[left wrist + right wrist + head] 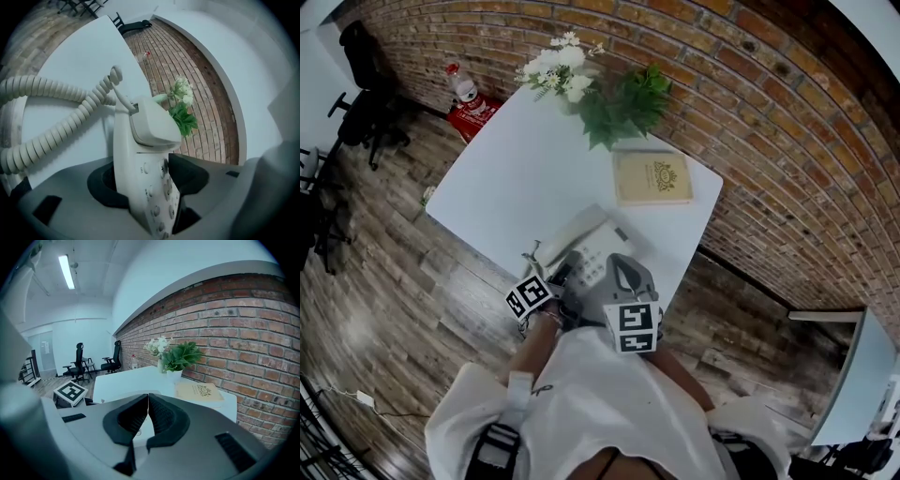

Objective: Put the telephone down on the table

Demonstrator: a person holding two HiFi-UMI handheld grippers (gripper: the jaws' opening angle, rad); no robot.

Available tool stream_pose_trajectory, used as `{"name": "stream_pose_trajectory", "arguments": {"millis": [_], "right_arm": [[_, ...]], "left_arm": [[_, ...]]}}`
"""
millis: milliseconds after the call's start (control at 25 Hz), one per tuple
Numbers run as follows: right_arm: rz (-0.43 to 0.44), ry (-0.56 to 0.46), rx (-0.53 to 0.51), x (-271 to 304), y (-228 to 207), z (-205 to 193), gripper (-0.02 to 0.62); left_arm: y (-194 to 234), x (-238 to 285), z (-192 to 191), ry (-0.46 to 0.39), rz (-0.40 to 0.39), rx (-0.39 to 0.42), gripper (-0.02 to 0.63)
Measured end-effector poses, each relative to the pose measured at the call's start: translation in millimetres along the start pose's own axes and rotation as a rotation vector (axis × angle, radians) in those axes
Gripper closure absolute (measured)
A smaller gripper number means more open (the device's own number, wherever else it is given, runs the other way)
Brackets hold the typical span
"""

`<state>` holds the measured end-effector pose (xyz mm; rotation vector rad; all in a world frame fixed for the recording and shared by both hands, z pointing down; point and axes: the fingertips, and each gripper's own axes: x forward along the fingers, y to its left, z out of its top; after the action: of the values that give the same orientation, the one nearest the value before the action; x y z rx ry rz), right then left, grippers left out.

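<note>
A person is holding two grippers at the near edge of a white counter [516, 159] that is standing against a brick wall [750, 103]. The left gripper [142, 164] is gripping the telephone handset [145, 140]. Its jaws are pressing on either side of the cream body beside the buttons, and the handset is tilting up and away. A coiled cord [56, 117] is looping from the handset's far end out to the left. The telephone base [586, 246] is sitting on the counter near its front edge, just ahead of both grippers. The right gripper [148, 399] is carrying nothing, its jaws closing tightly together. Farther back on the counter, a tan book [652, 177] is lying flat and white flowers [558, 66] are standing beside green leaves.
</note>
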<state>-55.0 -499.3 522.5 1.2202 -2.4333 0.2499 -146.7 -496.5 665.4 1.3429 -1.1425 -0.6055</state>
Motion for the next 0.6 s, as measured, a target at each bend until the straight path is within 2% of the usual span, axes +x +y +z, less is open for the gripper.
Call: {"name": "stream_pose_trajectory", "arguments": {"millis": [240,400,600], "right_arm": [[-0.010,0.000,0.017,-1.4,-2.9,-1.3,0.569],[-0.006,0.002,0.022,-1.9,-2.9,-2.9,0.569],[-0.001,-0.001,0.020,-2.2,-1.4,-2.6,0.569]], "left_arm": [[1.7,-1.6,-1.6,0.023,0.105,0.134,0.325],[6.8,-2.1,-6.7,0.043,0.147,0.074,0.314],[9.0,0.8,-9.2,0.105,0.258,0.029,0.286]]}}
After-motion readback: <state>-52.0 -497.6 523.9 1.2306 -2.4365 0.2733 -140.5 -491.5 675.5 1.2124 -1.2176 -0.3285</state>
